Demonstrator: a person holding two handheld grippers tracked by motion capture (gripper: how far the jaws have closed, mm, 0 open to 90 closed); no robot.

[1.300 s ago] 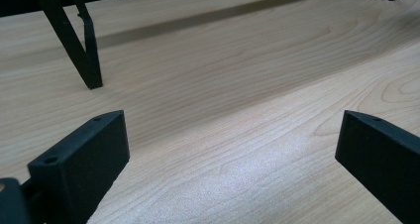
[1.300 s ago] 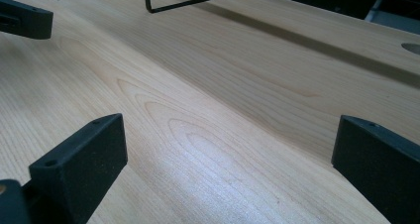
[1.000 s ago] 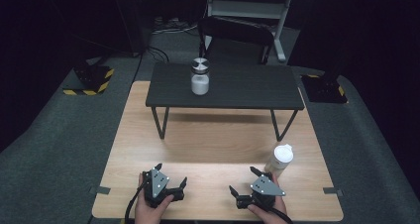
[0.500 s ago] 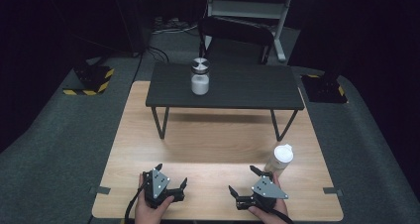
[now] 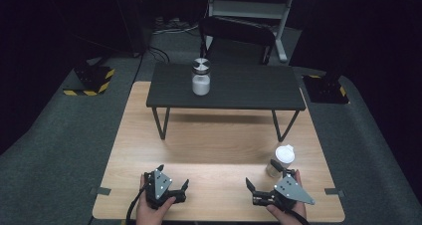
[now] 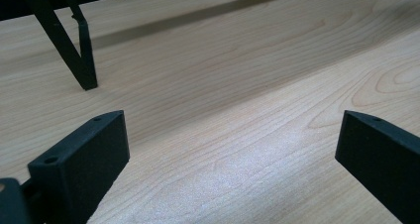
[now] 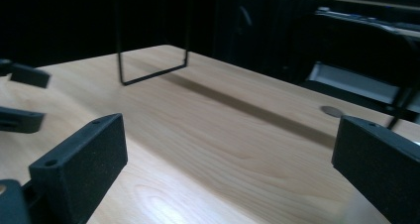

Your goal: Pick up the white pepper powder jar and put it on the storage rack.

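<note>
My left gripper [image 5: 173, 177] rests low over the wooden table [image 5: 214, 140] near its front edge, left of centre, held in a hand. Its jaws stand wide open with bare wood between them [image 6: 233, 130]. At the front right, my right gripper [image 5: 262, 174] is open too and holds nothing [image 7: 230, 135]. A small bottle with a white lid [image 5: 283, 159] stands just behind and beside the right gripper. A jar with a metal lid and white contents [image 5: 201, 78] stands on the low black table [image 5: 249, 93] at the back.
The black table's thin legs [image 5: 161, 123] stand on the wood; one leg [image 6: 74, 40] is ahead of the left gripper, and a leg frame [image 7: 153, 35] ahead of the right. A dark chair [image 5: 236, 36] stands behind the tables. Grey carpet surrounds them.
My right gripper has shifted slightly to the right, closer to the white-lidded bottle. The left gripper has barely moved. Both stay open.
</note>
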